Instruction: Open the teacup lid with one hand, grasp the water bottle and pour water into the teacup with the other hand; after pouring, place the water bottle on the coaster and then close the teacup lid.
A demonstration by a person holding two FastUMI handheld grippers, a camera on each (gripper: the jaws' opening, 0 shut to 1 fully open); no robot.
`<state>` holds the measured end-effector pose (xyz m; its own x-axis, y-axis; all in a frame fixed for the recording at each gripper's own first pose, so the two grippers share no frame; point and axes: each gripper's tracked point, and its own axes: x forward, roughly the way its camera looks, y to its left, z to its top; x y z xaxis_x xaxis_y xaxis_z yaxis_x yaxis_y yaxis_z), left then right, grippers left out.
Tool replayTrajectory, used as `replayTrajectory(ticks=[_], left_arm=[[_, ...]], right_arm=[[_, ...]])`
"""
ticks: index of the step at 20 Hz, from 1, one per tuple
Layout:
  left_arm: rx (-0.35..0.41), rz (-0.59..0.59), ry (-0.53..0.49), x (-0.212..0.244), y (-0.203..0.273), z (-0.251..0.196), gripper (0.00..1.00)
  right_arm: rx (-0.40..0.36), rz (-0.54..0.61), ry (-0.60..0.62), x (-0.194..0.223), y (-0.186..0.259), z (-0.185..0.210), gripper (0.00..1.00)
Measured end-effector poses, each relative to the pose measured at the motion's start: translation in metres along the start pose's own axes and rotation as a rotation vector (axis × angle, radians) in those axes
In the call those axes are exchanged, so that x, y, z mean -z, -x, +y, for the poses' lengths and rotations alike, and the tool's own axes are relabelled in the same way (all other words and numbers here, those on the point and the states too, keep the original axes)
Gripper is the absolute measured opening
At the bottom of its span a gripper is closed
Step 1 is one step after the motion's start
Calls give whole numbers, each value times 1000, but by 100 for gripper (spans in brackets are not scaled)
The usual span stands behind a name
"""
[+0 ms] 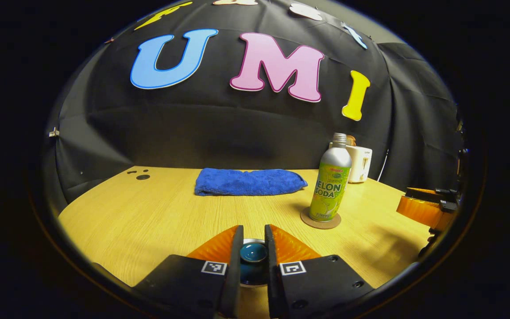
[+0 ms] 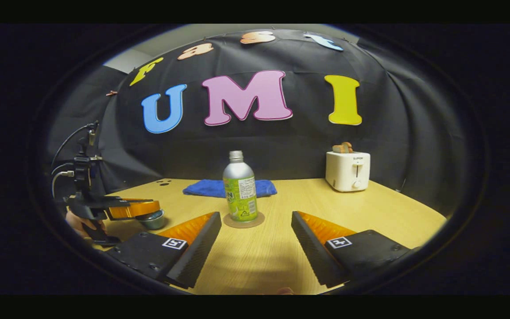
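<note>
The right tool [image 2: 255, 241] hangs wide open over the table [image 2: 370, 208], facing the bottle [image 2: 240, 191] upright on its coaster [image 2: 259, 220].

You have one water bottle [image 2: 240, 191] on the counter [image 2: 281, 248], standing on one round coaster [image 2: 255, 220]. There is one teacup [image 2: 152, 219] and one teacup lid [image 1: 253, 252]. One blue folded towel [image 1: 249, 181] lies at the back. One toaster [image 2: 348, 170] stands at the far right, with one slice of bread [image 2: 341, 147] in it. You are working with two tools: one left hand-held gripper [image 1: 253, 241] and one right hand-held gripper [image 2: 255, 235].
</note>
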<state>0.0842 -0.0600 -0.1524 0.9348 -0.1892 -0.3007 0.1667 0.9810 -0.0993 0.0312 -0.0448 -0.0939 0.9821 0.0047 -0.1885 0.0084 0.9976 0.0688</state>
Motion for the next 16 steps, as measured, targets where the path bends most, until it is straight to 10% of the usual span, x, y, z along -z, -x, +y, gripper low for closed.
replayTrajectory(ticks=[9, 16], left_arm=[[-35, 20, -38, 2, 1, 3, 39], [-68, -73, -44, -24, 18, 6, 96]], right_arm=[[-15, 18, 19, 8, -4, 6, 99], [-25, 11, 25, 4, -4, 11, 99]])
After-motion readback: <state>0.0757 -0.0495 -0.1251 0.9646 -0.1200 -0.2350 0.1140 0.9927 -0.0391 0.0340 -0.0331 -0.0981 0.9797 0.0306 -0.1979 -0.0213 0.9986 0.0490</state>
